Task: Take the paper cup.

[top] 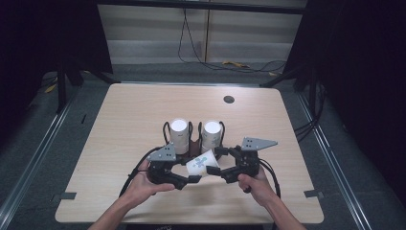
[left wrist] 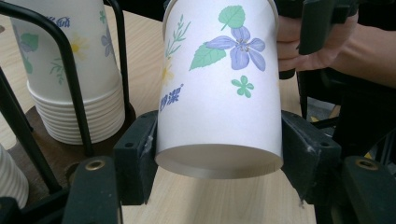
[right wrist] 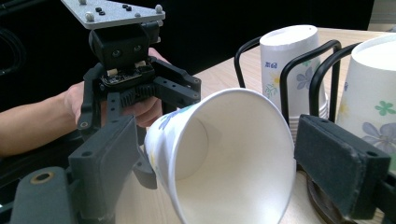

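- High view: both forearms come in from the bottom edge, hands wrapped round the black gripper bodies and angled toward each other over the pale wooden table (top: 119, 124). The left gripper (top: 194, 179) and right gripper (top: 216, 161) meet at a single paper cup (top: 202, 165) lying on its side just in front of the cup rack (top: 194, 141), which holds two upright white stacks.
- Left gripper view: the jaws rise either side of the paper cup (left wrist: 219, 88) and their black foam pads (left wrist: 303, 149) press on the wall near its base — a firm pinch. The cup is thin white card, tapered, printed with purple flowers and green leaves. To the left stands a nested stack of cups (left wrist: 70, 70) inside black wire hoops on a dark round base.
- Right gripper view: the cup's open mouth (right wrist: 229, 158) faces the camera, smooth and white inside. The right gripper (right wrist: 219, 163) has its jaws spread wide on either side of the rim; the right-hand pad (right wrist: 336, 163) stands clear of it — whether the left-hand one touches I cannot tell. Beyond, the left gripper (right wrist: 163, 114) carries its grey three-cornered plate.
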`<state>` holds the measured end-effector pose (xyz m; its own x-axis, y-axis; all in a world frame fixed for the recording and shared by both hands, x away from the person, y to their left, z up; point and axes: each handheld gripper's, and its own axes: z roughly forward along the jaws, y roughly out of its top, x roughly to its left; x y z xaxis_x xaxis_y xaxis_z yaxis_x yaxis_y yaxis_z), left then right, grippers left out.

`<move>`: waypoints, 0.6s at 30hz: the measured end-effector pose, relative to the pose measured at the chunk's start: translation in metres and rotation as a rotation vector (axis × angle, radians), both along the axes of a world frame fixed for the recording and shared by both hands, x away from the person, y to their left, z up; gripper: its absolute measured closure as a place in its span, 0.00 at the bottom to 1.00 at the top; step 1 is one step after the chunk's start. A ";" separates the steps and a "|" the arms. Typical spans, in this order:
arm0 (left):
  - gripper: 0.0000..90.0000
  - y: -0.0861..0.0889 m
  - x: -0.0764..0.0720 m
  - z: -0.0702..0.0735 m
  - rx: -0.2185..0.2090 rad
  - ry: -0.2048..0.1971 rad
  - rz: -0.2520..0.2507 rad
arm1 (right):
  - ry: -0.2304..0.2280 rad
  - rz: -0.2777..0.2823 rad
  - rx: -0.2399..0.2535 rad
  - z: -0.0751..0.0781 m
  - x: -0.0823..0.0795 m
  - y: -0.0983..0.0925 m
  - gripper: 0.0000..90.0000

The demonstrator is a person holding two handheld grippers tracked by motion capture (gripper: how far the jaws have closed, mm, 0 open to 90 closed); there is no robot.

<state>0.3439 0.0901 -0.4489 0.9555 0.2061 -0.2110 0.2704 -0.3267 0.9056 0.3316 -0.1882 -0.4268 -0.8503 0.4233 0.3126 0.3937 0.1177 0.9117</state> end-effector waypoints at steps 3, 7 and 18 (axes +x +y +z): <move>0.39 0.000 0.000 0.000 -0.003 -0.001 -0.001 | 0.003 0.002 0.008 -0.001 0.000 0.002 0.15; 0.39 0.000 0.000 0.000 -0.003 0.000 -0.003 | 0.024 0.009 0.006 -0.002 0.001 0.003 0.15; 0.39 -0.003 -0.002 0.000 -0.002 0.000 -0.026 | 0.052 0.004 0.009 -0.007 0.005 0.002 0.15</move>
